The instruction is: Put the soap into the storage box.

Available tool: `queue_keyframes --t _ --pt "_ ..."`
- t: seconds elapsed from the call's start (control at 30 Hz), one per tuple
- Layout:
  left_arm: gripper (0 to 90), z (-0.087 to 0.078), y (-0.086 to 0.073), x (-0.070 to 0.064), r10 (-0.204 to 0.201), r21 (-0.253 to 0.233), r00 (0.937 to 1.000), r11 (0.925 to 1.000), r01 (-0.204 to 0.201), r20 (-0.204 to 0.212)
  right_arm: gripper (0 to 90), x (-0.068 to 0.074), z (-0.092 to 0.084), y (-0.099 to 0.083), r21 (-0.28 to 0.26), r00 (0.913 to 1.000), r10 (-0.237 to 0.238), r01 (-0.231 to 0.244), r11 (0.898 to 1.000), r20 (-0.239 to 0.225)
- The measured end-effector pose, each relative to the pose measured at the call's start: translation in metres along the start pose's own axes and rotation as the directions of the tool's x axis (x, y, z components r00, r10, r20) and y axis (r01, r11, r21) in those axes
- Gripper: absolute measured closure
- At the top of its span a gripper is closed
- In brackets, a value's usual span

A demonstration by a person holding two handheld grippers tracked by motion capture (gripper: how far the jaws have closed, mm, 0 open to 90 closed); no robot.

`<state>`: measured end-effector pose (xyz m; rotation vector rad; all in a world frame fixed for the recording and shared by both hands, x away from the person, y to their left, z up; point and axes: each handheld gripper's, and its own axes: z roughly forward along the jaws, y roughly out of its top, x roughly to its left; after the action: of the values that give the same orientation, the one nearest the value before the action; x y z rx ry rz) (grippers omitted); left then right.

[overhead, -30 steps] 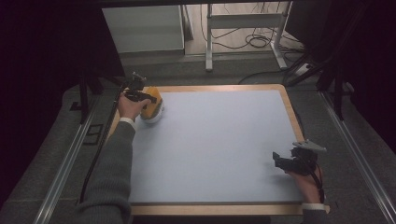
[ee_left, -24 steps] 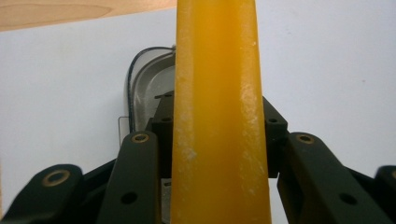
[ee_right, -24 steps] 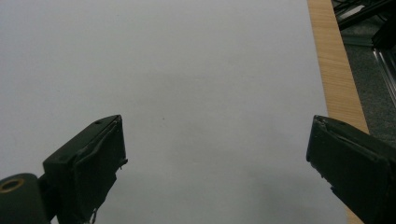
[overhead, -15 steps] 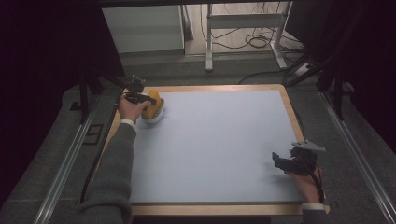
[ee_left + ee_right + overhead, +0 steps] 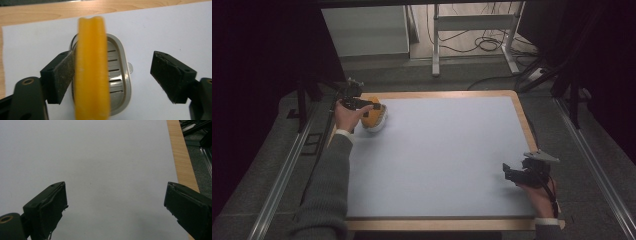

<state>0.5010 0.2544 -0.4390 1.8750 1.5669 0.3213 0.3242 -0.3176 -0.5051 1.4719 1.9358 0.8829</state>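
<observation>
The left tool [image 5: 113,77] has just been opened; the yellow soap [image 5: 92,70] is released, standing on edge in the metal dish [image 5: 120,77] at the tabletop's [image 5: 452,155] far-left corner. The right tool [image 5: 116,207] is held apart, empty.

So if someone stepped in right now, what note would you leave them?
Left gripper: jaws have just been opening, one pad still beside the yellow soap, the other well clear.
Right gripper: open, holding nothing, over bare mat near the front right corner.
Soap stands on edge in the metal dish at the mat's far left corner.
Done: soap looks placed in the dish.
Left: probably draw the left gripper back.
</observation>
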Motion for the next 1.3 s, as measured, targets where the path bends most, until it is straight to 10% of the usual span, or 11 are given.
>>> queue_keyframes --t 0.43,0.83,1.3 --pt "18.1 -0.043 -0.019 -0.018 0.110 -0.085 0.9901 0.9911 -0.102 0.088 4.6 0.003 0.001 0.000 0.001 1.0000 -0.005 0.005 1.000 -0.002" --pt "21.5 -0.053 -0.098 -0.050 0.277 -0.091 0.9452 0.9601 -0.264 0.173 4.6 0.004 -0.002 0.002 -0.013 0.9999 -0.012 0.012 1.000 -0.004" --pt "22.2 -0.036 -0.172 -0.061 0.275 -0.066 0.9314 0.9616 -0.267 0.239 4.6 0.007 -0.005 0.003 -0.027 0.9998 -0.020 0.020 0.999 -0.005"
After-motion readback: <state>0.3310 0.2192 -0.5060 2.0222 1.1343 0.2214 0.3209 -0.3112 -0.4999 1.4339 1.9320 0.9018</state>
